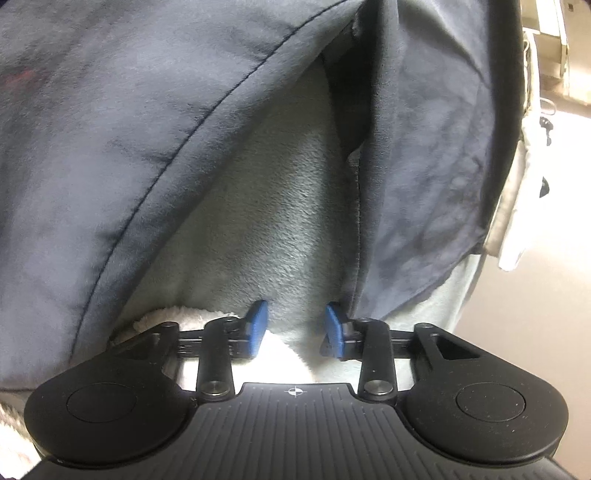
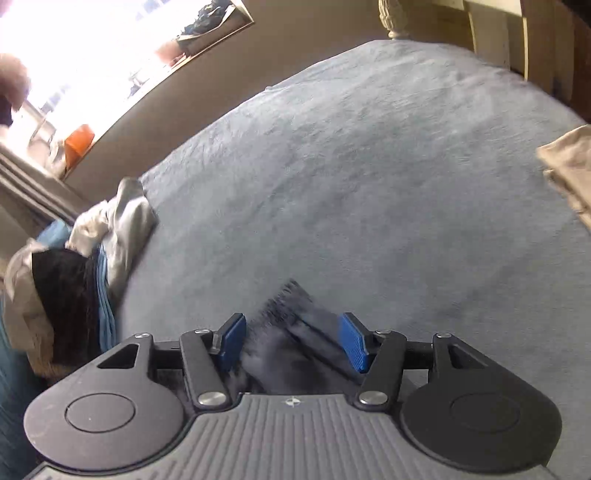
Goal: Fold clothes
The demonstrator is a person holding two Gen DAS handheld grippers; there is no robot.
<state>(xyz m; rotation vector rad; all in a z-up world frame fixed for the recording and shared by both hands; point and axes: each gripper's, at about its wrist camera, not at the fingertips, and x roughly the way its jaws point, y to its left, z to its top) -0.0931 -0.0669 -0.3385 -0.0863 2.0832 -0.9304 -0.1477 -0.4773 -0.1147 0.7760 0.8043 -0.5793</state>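
A dark blue-grey garment (image 1: 129,129) fills most of the left wrist view, spread over a grey plush blanket (image 1: 280,206). Two stitched edges of it frame a bare wedge of blanket. My left gripper (image 1: 295,323) is open low over that wedge, its right pad beside the garment's hem (image 1: 356,258), with only blanket between the pads. In the right wrist view my right gripper (image 2: 293,341) is open above the blanket (image 2: 369,166). A blurred dark piece of cloth (image 2: 291,325) lies between its spread pads, and neither pad presses on it.
A heap of mixed clothes (image 2: 92,251), white, black and blue, sits at the blanket's left edge. A tan garment (image 2: 569,166) lies at the far right. A wooden bedpost (image 2: 393,18) stands behind, and bright light floods a window area (image 2: 74,55). White fleece (image 1: 177,317) shows under the blanket's near edge.
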